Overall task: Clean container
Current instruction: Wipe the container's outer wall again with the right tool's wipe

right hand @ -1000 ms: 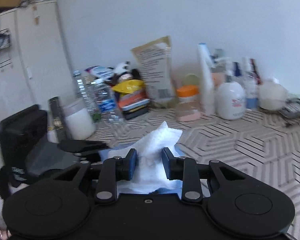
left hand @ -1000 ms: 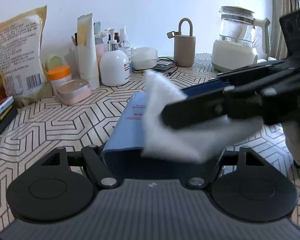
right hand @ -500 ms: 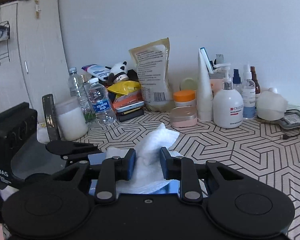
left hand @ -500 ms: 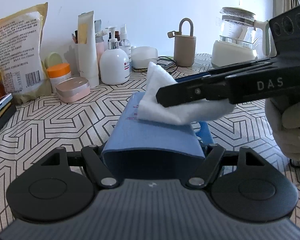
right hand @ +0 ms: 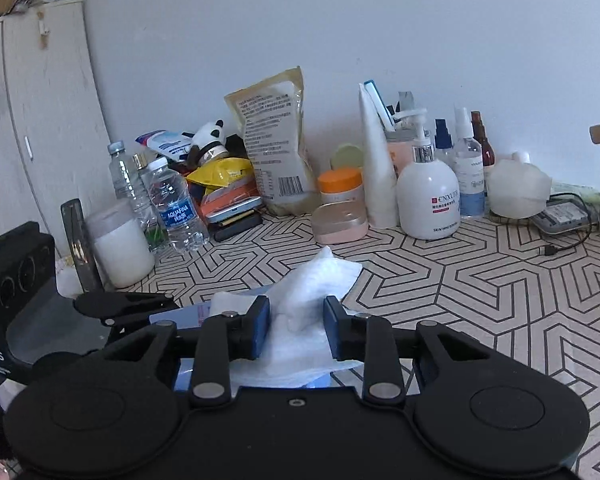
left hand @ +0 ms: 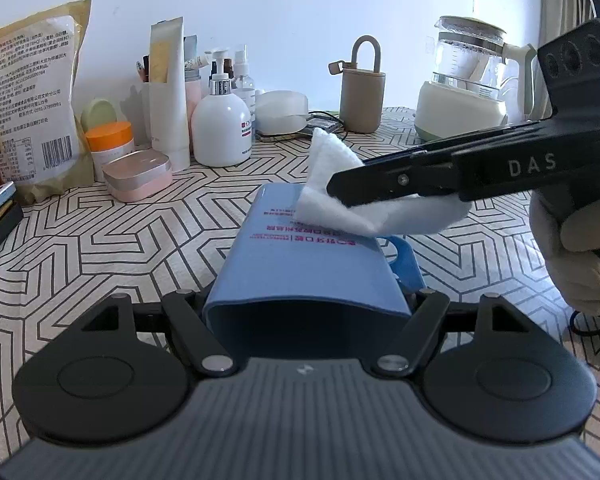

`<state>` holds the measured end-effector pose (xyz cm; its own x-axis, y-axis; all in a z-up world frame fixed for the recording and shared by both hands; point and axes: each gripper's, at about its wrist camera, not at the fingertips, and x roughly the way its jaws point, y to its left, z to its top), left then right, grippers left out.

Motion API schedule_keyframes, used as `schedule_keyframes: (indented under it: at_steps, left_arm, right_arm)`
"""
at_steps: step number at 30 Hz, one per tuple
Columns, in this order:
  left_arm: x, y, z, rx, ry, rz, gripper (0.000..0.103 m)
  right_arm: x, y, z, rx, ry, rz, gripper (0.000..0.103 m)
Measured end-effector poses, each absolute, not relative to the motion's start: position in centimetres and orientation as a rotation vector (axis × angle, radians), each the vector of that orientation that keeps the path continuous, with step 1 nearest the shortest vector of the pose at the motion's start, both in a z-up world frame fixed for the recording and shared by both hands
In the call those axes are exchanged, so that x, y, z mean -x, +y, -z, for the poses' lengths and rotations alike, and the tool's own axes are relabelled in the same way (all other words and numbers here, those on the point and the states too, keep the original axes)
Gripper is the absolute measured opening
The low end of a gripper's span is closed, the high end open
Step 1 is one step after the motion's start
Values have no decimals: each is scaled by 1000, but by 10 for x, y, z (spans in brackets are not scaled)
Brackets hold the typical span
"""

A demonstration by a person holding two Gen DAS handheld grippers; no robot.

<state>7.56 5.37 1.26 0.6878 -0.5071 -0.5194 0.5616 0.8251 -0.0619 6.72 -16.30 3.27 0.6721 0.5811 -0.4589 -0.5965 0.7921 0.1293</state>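
Blue plastic container (left hand: 300, 256), a rectangular cup with a side handle, lies clamped at its open rim in the left gripper (left hand: 306, 312) above the patterned tablecloth (left hand: 120, 232). It looks light, stiff and smooth, so that rim hold seems the surest place. The right gripper (right hand: 296, 326), its jaws having just opened slightly, pinches a soft white wipe (right hand: 308, 300) resting on the container's upper wall.

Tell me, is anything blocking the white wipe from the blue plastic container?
Nothing visible. The right gripper holds the white wipe directly on the blue plastic container, which the left gripper clamps.

The container (left hand: 306, 264) lies over the worktop (left hand: 100, 240) between the left gripper's jaws, the cloth (left hand: 364, 204) rests on its far end, and the pump bottle (left hand: 221, 128) stands behind, near the wall.
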Motion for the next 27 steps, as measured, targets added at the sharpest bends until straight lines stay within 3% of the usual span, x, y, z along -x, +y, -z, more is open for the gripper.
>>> schedule_keyframes:
  at_steps: [17,27]
  left_arm:
    - [-66,49,-16,-133,534,579,74]
    - [-81,60,-14,-133,535,578,74]
  right_arm:
    - [-36,-144,-34,25,512,-928,37]
    - [-42,-156,-36,32,503,-808,34]
